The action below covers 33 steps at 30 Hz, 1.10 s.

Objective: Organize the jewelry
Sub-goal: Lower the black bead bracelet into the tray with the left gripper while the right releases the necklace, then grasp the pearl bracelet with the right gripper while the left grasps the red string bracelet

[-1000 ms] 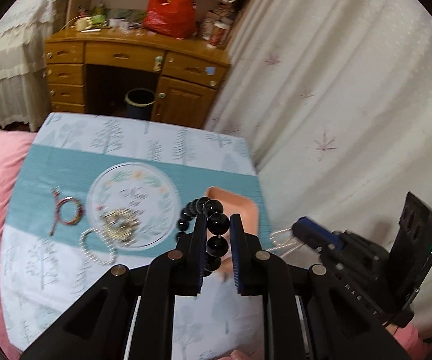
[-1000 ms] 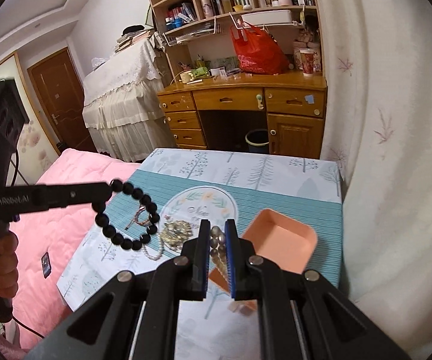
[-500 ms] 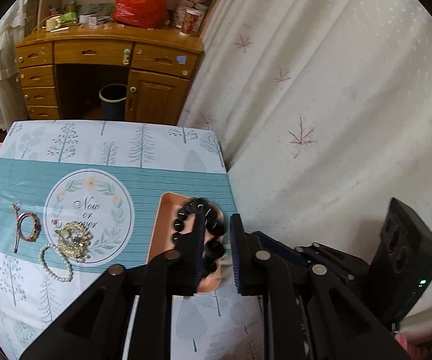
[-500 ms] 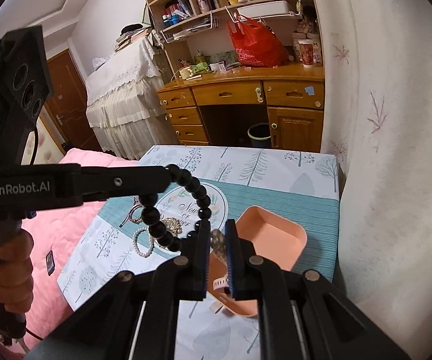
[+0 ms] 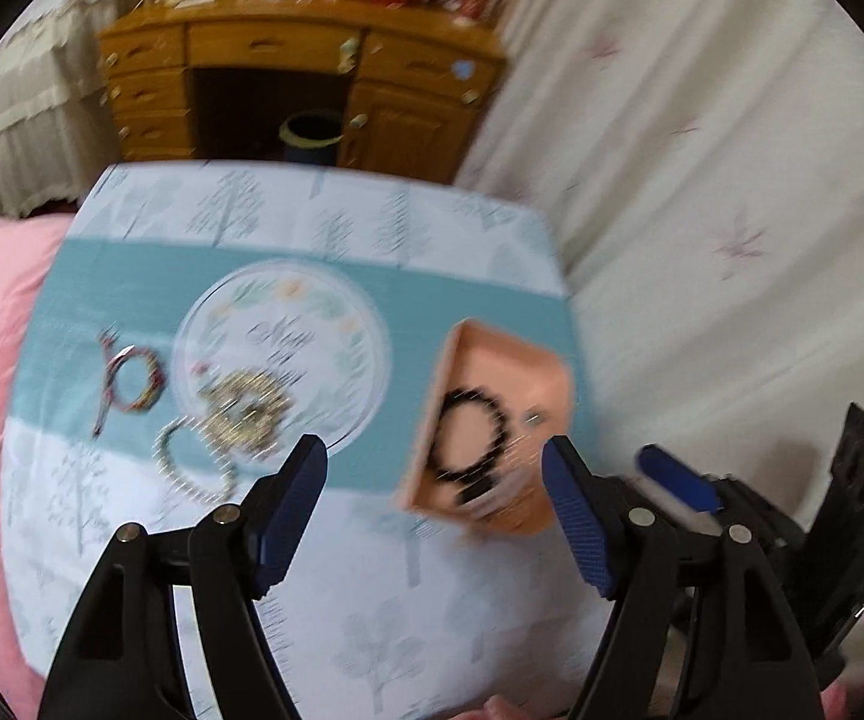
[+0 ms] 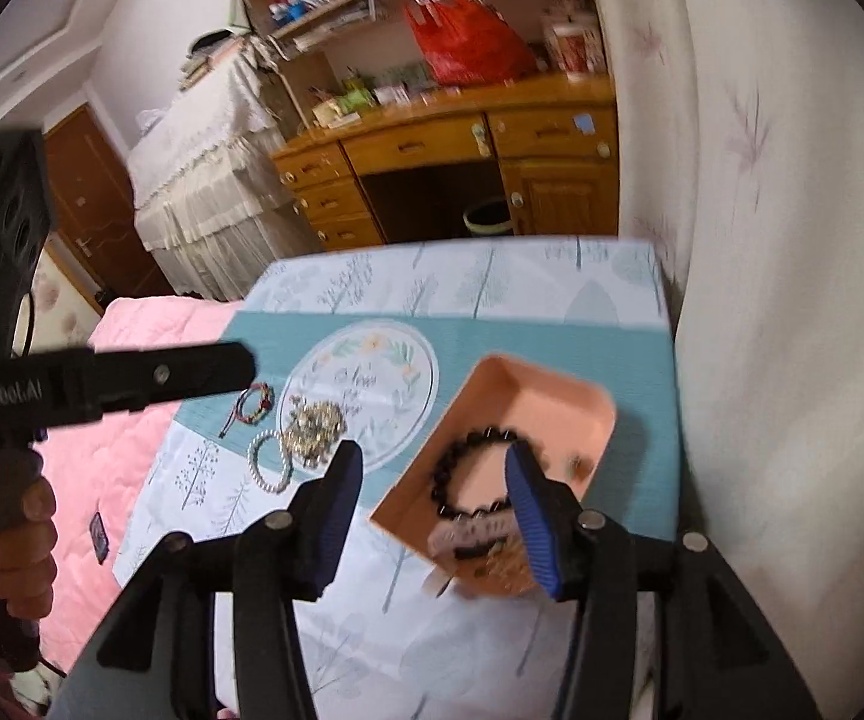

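Jaws of both grippers have just been opening and stand wide with nothing between them: the left gripper (image 5: pixel 435 474) and right gripper (image 6: pixel 432 483) hang above the peach tray (image 6: pixel 588 402) near the bench's (image 5: pixel 372 600) right edge, where the black bead bracelet (image 6: pixel 471 468) lies. This drop looks finished; next likely comes the pearl bracelet (image 5: pixel 189 468), gold chain pile (image 5: pixel 246 411) or red cord bracelet (image 5: pixel 132 384) toward the left edge.
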### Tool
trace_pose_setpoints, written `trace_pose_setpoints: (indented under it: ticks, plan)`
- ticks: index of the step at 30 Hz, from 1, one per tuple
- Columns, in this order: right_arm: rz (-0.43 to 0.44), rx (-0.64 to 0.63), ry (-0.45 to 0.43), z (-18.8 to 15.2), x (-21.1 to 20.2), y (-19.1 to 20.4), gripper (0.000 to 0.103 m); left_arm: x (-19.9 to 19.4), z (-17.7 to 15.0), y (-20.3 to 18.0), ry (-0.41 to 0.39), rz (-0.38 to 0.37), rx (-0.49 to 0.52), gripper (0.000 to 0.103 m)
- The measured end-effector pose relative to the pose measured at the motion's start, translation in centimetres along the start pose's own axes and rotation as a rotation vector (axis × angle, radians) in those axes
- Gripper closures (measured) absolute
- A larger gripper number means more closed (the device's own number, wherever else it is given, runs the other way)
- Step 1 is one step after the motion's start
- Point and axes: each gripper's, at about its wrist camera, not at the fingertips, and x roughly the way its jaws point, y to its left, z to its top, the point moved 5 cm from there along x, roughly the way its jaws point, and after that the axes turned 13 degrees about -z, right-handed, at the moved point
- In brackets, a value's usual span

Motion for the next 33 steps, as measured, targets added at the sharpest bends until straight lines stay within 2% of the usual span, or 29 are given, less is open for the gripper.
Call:
trace_pose_setpoints:
  ticks: [3,8,11,14,19,23,26,29,33]
  plan:
    - [0.015,0.068,0.088,-1.4,1.6,1.1,0.052,-0.4,-1.5,3.5,0.044,0.057,-0.021,0.030]
    - [0.111,0.294,0.277,-4.6,4.7,4.1,0.052,-1.6,-3.6,9.6,0.116,0.149,-0.041,0.030]
    - [0.116,0.322,0.355,-6.0,6.5,7.1,0.052,-2.6,-4.6,13.1,0.157,0.182,-0.058,0.030]
    - [0.128,0.338,0.383,-6.4,7.7,9.7,0.052,-3.8,-4.9,16.4,0.186,0.211,-0.059,0.026]
    - [0.109,0.362,0.386,-6.5,9.9,13.9,0.052,-4.5,-4.3,20.2,0.218,0.214,-0.020,0.025]
    - [0.040,0.334,0.352,-6.4,11.7,16.7,0.052,-4.0,-3.1,22.2,0.233,0.184,0.054,0.025]
    - [-0.029,0.268,0.310,-6.2,12.8,18.3,0.052,-3.1,-2.0,23.1,0.224,0.147,0.120,0.025]
    - [-0.133,0.136,0.228,-5.9,13.8,20.4,0.057,-1.9,-0.9,23.7,0.188,0.082,0.182,0.025]
    - [-0.218,-0.010,0.143,-5.7,14.6,22.2,0.064,0.1,0.4,23.9,0.154,0.012,0.240,0.028]
